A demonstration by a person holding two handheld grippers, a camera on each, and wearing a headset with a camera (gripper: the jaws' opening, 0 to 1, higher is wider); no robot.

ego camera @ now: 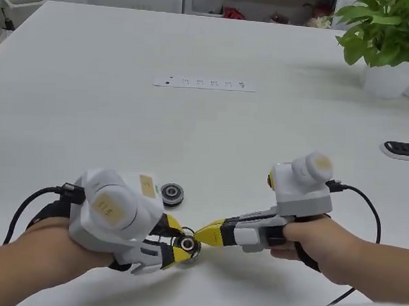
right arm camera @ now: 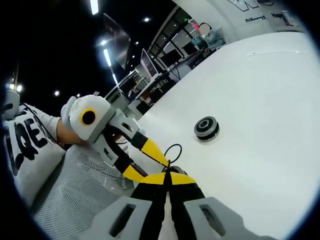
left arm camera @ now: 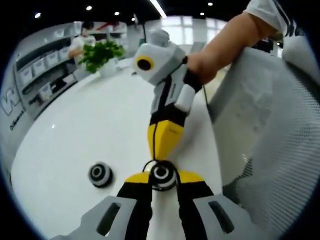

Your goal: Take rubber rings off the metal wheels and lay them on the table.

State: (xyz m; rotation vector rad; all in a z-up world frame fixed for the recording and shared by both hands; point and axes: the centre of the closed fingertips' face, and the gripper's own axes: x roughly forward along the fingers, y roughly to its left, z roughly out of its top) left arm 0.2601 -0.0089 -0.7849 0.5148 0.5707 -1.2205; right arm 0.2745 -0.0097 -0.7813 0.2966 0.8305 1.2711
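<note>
My left gripper (ego camera: 181, 245) (left arm camera: 162, 176) is shut on a small metal wheel (ego camera: 186, 244) (left arm camera: 163, 173), held just above the white table near its front edge. The right gripper (ego camera: 200, 235) (right arm camera: 169, 175) meets it tip to tip from the right. Its jaws are shut on a thin black rubber ring (right arm camera: 173, 150) (left arm camera: 151, 163) that loops out from the wheel. The left gripper (right arm camera: 95, 120) faces the right gripper's camera, and the right gripper (left arm camera: 161, 150) faces the left one's. A second wheel (ego camera: 171, 193) (left arm camera: 100, 174) (right arm camera: 206, 127), with its black ring on, lies flat on the table behind the left gripper.
A white power strip (ego camera: 203, 83) lies mid-table farther back. A potted plant (ego camera: 383, 38) stands at the back right, with a dark flat device (ego camera: 401, 150) by the right edge. A grey mesh chair (left arm camera: 270, 125) is close to the table's front.
</note>
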